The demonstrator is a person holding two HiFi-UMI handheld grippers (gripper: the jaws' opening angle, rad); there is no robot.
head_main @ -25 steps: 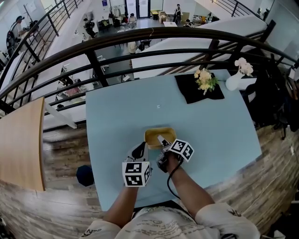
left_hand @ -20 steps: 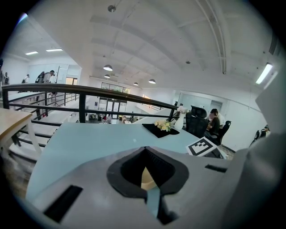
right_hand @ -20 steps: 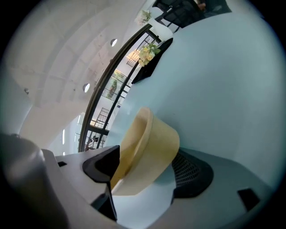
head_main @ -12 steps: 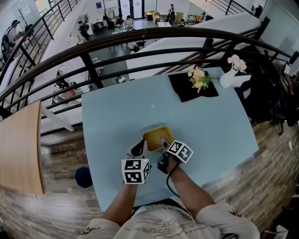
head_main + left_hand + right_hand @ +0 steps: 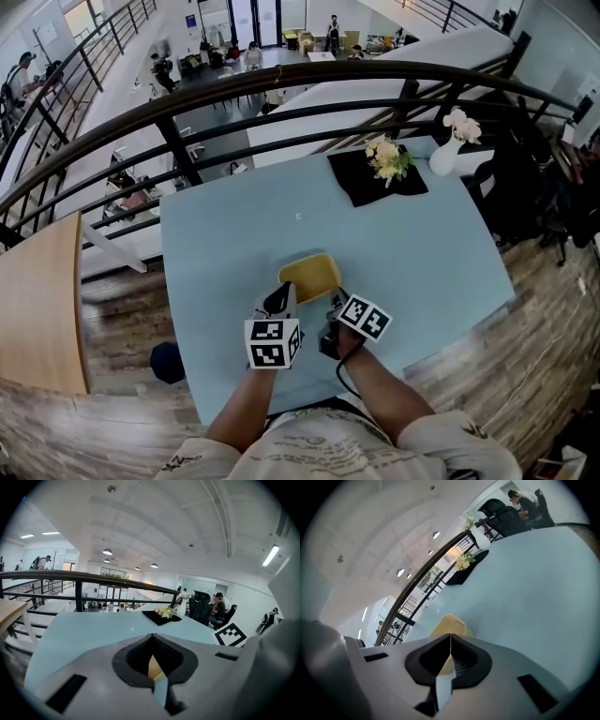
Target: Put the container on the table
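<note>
A yellow container [image 5: 309,278] sits upright on the light blue table [image 5: 225,234], near its front edge. My left gripper [image 5: 279,298] hovers just left of the container's near corner, its jaws shut and empty. My right gripper [image 5: 335,302] is just off the container's near right corner, shut on nothing. In the left gripper view, a sliver of the container [image 5: 153,667] shows behind the closed left gripper [image 5: 151,635]. In the right gripper view, the container [image 5: 449,623] lies just beyond the closed right gripper [image 5: 450,635].
A black mat [image 5: 361,187] with a bunch of flowers [image 5: 382,157] lies at the table's far right, beside a white vase [image 5: 448,150]. A dark railing [image 5: 281,80] runs behind the table. A wooden surface [image 5: 37,300] is at the left, a dark chair [image 5: 525,187] at the right.
My right gripper has drawn back from the container's near rim toward the person and its jaws have closed empty. The left gripper has drifted only slightly.
</note>
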